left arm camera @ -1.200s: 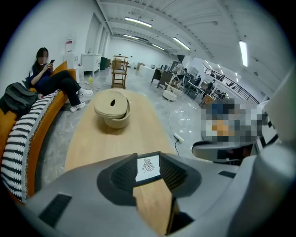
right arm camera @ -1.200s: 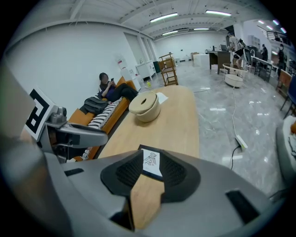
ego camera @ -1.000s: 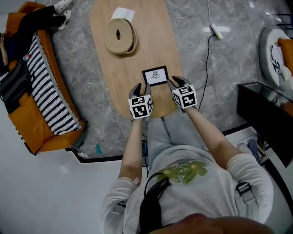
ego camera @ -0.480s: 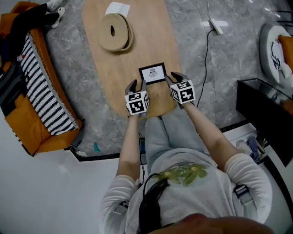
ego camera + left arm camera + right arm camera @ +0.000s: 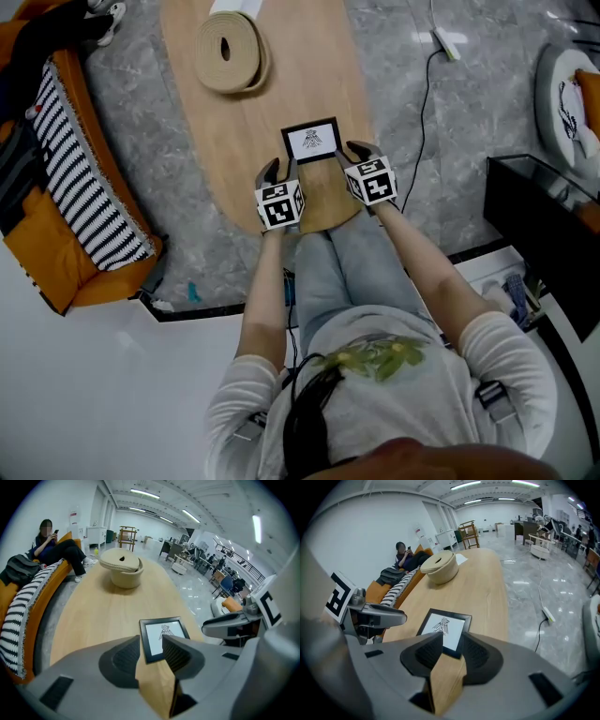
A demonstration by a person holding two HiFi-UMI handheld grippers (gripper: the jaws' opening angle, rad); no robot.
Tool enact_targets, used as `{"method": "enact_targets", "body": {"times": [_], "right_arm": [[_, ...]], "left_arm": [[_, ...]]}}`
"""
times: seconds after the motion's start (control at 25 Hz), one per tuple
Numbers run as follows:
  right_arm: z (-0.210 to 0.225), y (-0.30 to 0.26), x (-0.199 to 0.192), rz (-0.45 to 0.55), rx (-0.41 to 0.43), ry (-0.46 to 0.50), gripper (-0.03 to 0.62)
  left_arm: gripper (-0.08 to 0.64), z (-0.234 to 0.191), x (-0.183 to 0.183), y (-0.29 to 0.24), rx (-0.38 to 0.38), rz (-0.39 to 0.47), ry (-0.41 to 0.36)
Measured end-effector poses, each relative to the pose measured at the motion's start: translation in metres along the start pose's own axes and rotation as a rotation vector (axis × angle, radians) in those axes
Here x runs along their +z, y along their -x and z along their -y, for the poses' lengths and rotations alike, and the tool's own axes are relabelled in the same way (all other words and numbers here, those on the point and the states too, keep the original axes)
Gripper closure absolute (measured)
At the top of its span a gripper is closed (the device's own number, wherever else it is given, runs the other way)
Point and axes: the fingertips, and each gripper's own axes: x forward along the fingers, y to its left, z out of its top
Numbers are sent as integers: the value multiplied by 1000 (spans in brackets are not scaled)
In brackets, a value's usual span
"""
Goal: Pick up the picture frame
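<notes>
Small black picture frame [image 5: 312,142] lies flat near light wooden oval table's [image 5: 248,131] near edge. The left gripper [image 5: 281,174] and right gripper [image 5: 354,157] flank its near corners for a two-sided pickup. Jaws have just been opening wide, nothing between them yet.

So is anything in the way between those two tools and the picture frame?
Nothing visible. Only bare table lies between the picture frame and the left tool and right tool, whose jaws have just been opening and hold nothing.
</notes>
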Motion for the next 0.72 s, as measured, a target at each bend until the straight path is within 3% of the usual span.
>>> {"method": "enact_targets", "body": {"times": [0.72], "right_arm": [[18, -34, -19, -73, -23, -70, 462]], "left_arm": [[407, -7, -32, -37, -4, -92, -12]]}}
